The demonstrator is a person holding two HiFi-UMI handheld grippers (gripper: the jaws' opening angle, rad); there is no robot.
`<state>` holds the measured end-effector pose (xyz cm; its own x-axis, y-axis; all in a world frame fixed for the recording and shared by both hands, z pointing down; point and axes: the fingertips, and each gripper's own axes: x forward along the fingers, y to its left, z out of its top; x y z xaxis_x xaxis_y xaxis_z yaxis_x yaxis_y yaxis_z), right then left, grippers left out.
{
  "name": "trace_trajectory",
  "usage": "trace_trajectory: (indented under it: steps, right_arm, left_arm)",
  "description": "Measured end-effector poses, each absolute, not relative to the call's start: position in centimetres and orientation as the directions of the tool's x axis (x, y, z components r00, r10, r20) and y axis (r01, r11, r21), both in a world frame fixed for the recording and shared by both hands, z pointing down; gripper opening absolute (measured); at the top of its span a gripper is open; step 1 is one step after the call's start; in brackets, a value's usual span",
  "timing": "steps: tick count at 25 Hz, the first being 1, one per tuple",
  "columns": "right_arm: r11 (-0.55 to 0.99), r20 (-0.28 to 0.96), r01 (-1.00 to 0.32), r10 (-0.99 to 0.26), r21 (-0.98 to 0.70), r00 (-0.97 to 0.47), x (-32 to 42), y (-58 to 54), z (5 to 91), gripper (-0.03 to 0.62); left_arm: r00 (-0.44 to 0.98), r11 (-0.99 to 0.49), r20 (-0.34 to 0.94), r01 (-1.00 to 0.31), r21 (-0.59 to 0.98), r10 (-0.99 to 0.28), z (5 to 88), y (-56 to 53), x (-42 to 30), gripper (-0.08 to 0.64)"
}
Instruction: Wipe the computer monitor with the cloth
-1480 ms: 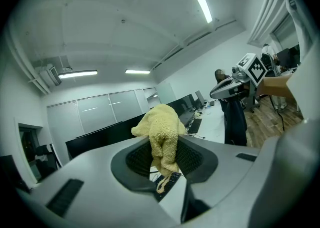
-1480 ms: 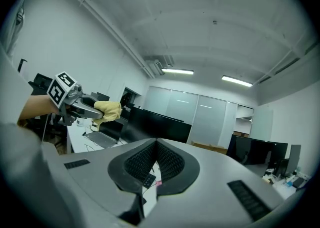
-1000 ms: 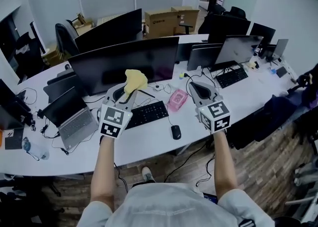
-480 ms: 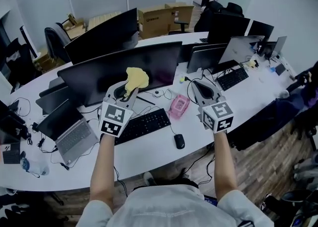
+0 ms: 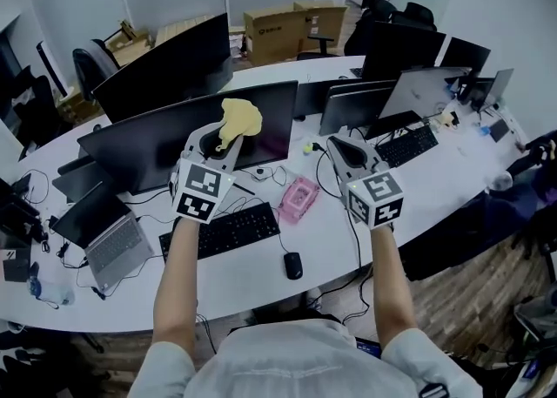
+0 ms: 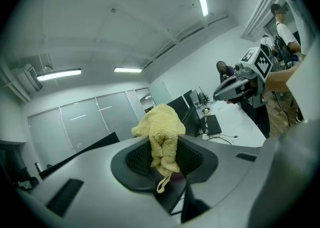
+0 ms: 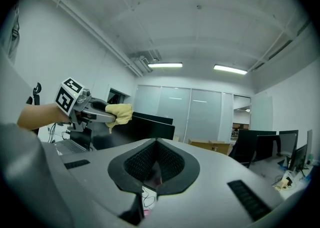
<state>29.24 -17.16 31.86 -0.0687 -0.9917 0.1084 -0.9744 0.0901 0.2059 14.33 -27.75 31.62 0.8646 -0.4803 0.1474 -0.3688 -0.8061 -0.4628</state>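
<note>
- The left gripper [image 5: 228, 139] is clenched on the yellow cloth [image 5: 239, 118]. The cloth bunches out past the jaws, with a loose tail hanging between the pads.
- Against 1 second ago, the cloth is higher on the monitor [image 5: 165, 144]. Then it hung before the lower middle of the screen; now it sits just under the top edge, right of centre.
- The desk [image 5: 261, 279] things have also slid down the head view, so both grippers read as raised.
- My reading: the approach is about done and the wipe is about to start from the top. No view shows whether the cloth already touches the glass.
- The right gripper [image 5: 338, 149] is clamped shut on nothing, pads meeting. It hangs to the right of the screen, apart from the wiping path.
- Below the screen lie a keyboard [image 5: 222, 231], a mouse [image 5: 293, 265], a pink box [image 5: 298, 199] and loose cables [image 5: 277, 174]. A low stroke could snag the cables.
- A laptop [image 5: 109, 246] sits at the left; a 2nd monitor [image 5: 348, 107] stands just beside the right edge and limits a sideways sweep.
- The screen itself is bare, with nothing in front of it but the cloth.
</note>
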Motion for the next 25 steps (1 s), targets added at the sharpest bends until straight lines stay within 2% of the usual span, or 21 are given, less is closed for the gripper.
trace_trajectory:
  steps: [13,19,25]
  right_arm:
    - [0.189,0.129,-0.956,-0.978,0.226,-0.163,37.4,-21.7,31.9,0.023]
    - [0.220,0.140,-0.951,-0.971,0.219,-0.192,39.1,-22.6,32.6,0.023]
    - [0.236,0.141,-0.949,-0.968,0.207,-0.210,39.7,-22.7,32.9,0.023]
  left_arm:
    - [0.793,-0.710,0.105,-0.469,-0.525,-0.601,28.2,-32.9,28.1,0.119]
    - [0.757,-0.686,0.157,-0.457,-0.566,-0.634,28.9,-34.7,32.3,0.119]
    - [0.732,-0.684,0.223,-0.420,-0.597,-0.644,30.3,-35.0,33.3,0.117]
